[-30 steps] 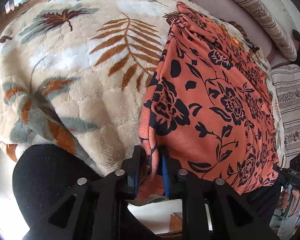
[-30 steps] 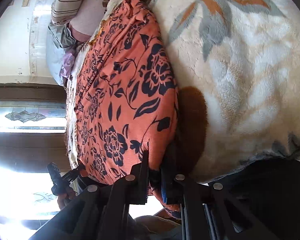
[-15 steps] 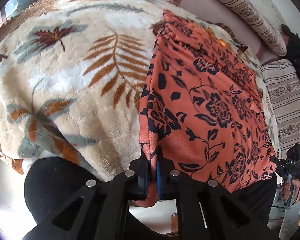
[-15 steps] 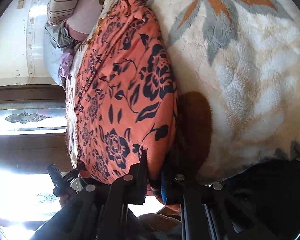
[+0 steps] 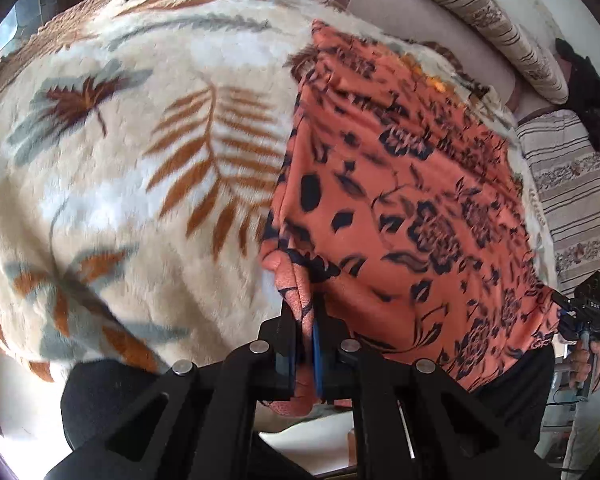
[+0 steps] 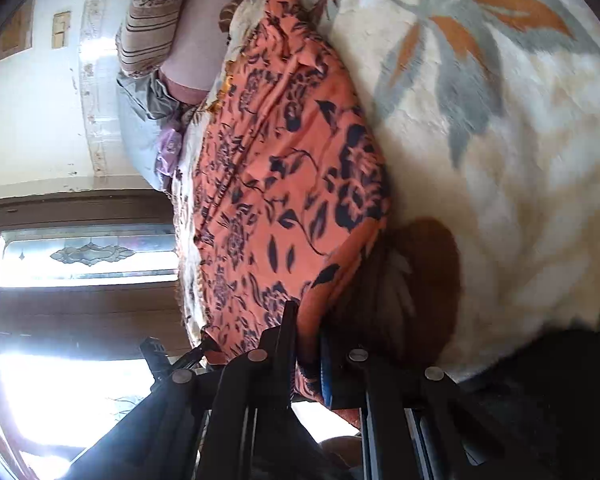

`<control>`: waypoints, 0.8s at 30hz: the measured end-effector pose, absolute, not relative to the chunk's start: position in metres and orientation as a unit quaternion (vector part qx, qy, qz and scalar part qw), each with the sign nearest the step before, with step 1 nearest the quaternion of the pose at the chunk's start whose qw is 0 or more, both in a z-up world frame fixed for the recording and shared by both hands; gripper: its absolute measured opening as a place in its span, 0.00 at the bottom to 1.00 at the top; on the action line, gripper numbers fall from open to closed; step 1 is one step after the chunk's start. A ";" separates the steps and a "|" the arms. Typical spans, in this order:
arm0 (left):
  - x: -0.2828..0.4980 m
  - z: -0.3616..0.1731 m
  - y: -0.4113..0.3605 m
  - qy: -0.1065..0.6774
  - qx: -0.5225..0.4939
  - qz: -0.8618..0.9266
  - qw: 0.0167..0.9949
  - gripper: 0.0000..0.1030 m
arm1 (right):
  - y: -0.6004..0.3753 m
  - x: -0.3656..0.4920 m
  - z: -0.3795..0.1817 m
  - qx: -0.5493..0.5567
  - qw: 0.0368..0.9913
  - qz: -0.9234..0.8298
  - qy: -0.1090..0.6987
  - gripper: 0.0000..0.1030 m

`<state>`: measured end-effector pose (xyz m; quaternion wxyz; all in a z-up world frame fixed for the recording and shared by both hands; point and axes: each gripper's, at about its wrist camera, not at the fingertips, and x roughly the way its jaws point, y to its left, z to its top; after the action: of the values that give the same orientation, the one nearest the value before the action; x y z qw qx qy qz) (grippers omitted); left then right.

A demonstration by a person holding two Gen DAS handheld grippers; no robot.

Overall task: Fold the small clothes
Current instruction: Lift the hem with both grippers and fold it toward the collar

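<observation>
A cream fleece blanket [image 5: 112, 184] printed with brown and grey leaves covers a bed. On its right part lies an orange garment [image 5: 400, 208] with a dark floral print, spread flat toward striped pillows [image 5: 480, 20] at the far end. The left gripper [image 5: 305, 320] is clamped on the garment's near left corner, the cloth bunched between its closed jaws. The right gripper [image 6: 306, 340] pinches the garment's [image 6: 284, 184] near right corner, jaws closed on the fabric, which is raised slightly off the blanket [image 6: 500, 140]. A window [image 6: 84, 256] shows beyond the bed.
</observation>
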<state>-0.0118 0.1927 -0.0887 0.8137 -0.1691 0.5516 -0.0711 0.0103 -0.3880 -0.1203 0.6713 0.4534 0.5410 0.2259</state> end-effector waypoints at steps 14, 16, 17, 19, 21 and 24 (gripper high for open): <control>0.123 -0.036 0.168 0.463 -0.134 -0.098 0.871 0.07 | -0.398 0.100 -0.064 0.406 0.761 0.201 0.465 0.89; 0.116 -0.047 0.174 0.474 -0.150 -0.094 0.862 0.07 | -0.392 0.061 -0.072 0.403 0.743 0.217 0.489 0.89; 0.111 -0.049 0.180 0.478 -0.158 -0.092 0.859 0.07 | -0.390 0.043 -0.076 0.399 0.736 0.216 0.503 0.89; 0.105 -0.051 0.186 0.480 -0.161 -0.088 0.858 0.07 | -0.386 0.013 -0.086 0.392 0.722 0.200 0.534 0.89; 0.099 -0.049 0.188 0.475 -0.164 -0.091 0.860 0.07 | -0.381 -0.005 -0.099 0.402 0.707 0.202 0.546 0.88; 0.094 -0.045 0.189 0.472 -0.169 -0.094 0.860 0.07 | -0.365 -0.011 -0.125 0.419 0.679 0.209 0.566 0.86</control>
<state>0.0936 0.1885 -0.0454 0.8601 -0.1685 0.4721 -0.0942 -0.0109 -0.3648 -0.1247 0.6790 0.4188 0.5656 0.2088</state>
